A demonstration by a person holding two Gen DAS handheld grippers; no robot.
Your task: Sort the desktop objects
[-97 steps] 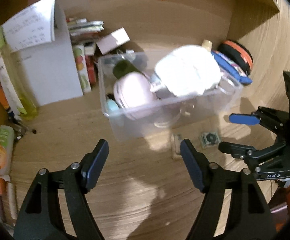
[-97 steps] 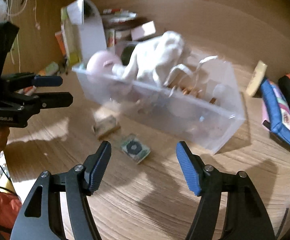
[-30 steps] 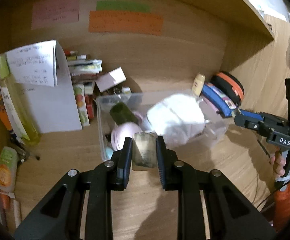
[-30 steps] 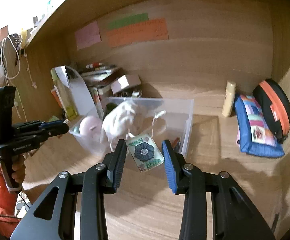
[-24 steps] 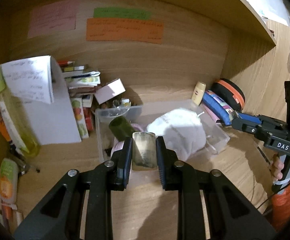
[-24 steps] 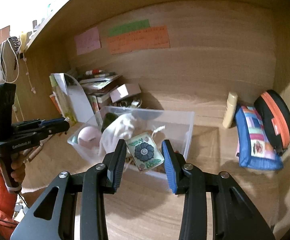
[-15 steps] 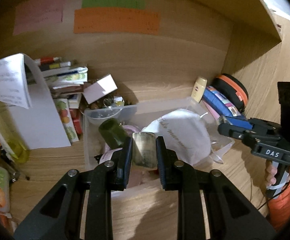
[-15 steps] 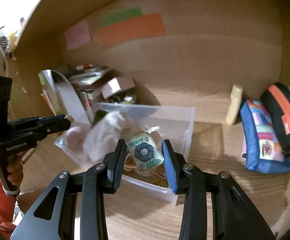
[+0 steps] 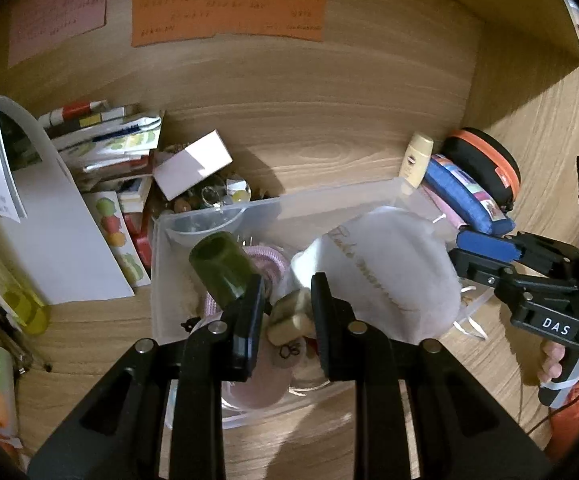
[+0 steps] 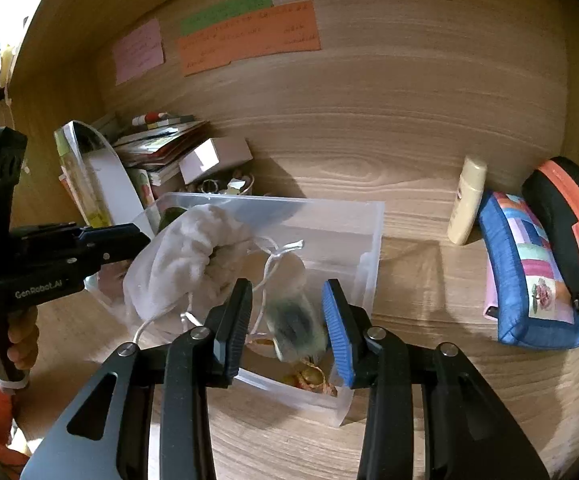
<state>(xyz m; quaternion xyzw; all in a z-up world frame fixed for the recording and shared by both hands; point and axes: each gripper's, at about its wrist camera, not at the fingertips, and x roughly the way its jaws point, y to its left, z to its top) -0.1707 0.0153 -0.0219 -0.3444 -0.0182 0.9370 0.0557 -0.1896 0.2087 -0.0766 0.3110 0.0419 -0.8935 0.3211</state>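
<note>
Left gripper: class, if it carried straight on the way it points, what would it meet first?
Probably the pink pouch in the clear bin, just below the small block between its fingers; depth is unclear.

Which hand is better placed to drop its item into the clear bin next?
Probably right: the right gripper sits over the emptier end of the clear bin; the left gripper is over the crowded white pouch and green bottle.
</note>
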